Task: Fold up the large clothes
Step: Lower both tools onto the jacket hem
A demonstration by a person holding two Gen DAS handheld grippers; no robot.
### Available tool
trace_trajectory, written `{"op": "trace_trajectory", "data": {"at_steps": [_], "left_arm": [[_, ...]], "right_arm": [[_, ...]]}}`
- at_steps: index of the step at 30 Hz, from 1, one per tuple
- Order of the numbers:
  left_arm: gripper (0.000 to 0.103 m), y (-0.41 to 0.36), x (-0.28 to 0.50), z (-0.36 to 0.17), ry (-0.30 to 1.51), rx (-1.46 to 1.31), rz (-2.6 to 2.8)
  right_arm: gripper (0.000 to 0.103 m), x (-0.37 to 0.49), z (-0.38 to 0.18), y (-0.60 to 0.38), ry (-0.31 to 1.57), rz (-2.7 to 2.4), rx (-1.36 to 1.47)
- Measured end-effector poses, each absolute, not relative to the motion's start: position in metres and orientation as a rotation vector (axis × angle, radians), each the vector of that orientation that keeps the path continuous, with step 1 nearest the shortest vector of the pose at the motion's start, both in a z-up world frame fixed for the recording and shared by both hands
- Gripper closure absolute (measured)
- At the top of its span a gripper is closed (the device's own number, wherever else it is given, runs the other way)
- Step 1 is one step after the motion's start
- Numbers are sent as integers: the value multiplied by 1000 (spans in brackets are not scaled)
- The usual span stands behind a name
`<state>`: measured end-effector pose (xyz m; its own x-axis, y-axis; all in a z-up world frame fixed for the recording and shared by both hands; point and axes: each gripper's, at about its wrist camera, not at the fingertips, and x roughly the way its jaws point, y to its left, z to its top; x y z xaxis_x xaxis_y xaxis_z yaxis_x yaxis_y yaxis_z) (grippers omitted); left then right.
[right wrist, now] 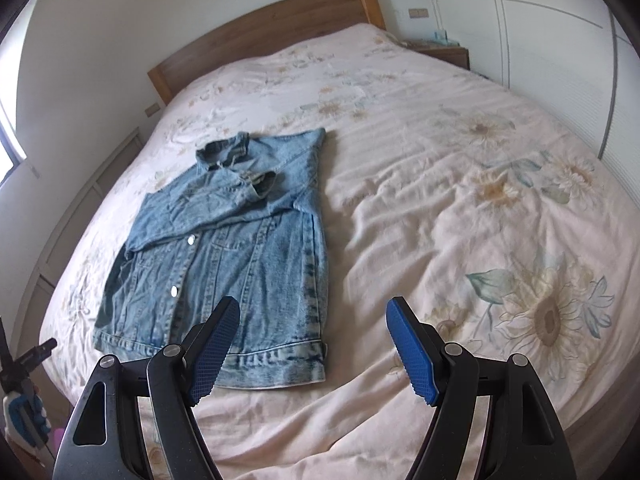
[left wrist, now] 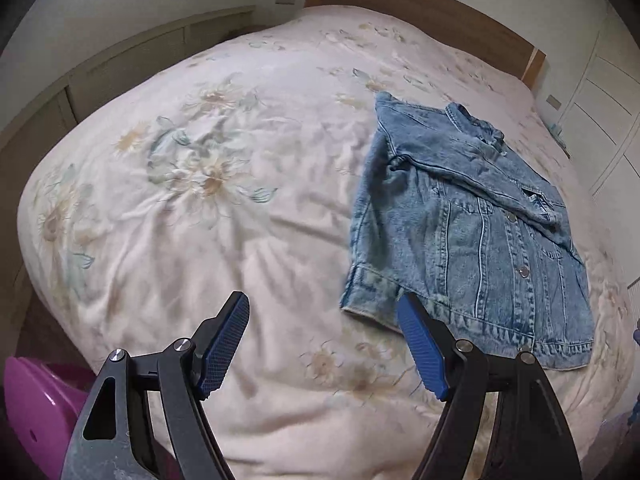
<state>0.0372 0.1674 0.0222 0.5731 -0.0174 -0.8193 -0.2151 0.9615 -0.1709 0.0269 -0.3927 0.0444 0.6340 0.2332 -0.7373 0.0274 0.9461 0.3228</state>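
Observation:
A light blue denim jacket [left wrist: 472, 224] lies flat on the bed, front up, buttons showing, with both sleeves folded in across the chest. It also shows in the right wrist view [right wrist: 236, 240]. My left gripper [left wrist: 324, 316] is open and empty, above the bed just left of the jacket's hem corner. My right gripper [right wrist: 314, 320] is open and empty, above the jacket's hem at its right corner. Neither touches the jacket.
The bed [left wrist: 200, 200] has a pale floral cover [right wrist: 480, 220] and a wooden headboard [right wrist: 260, 28]. A purple plastic thing [left wrist: 36, 404] sits at the lower left. A bedside table [right wrist: 448, 54] and wardrobe [right wrist: 540, 32] stand at the right. The left gripper shows at the edge [right wrist: 24, 364].

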Motion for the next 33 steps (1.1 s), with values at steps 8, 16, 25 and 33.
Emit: {"op": "trace_trajectory", "data": {"at_steps": [8,16,25,33], "left_arm": [[31,154,66,-2,1004,-263,81],[31,151,79,-20,1042,-279,41],[31,145,99,-36,1071,-309,9],[31,149,117,-46,1090,-357,-23]], "right_arm": [[26,62,14,-373,948,155,312],[26,74,-7,-363,997,171,296],[26,82,-32,-368,1053,161,335],[26,88,-52,-366,1127,197,349]]}}
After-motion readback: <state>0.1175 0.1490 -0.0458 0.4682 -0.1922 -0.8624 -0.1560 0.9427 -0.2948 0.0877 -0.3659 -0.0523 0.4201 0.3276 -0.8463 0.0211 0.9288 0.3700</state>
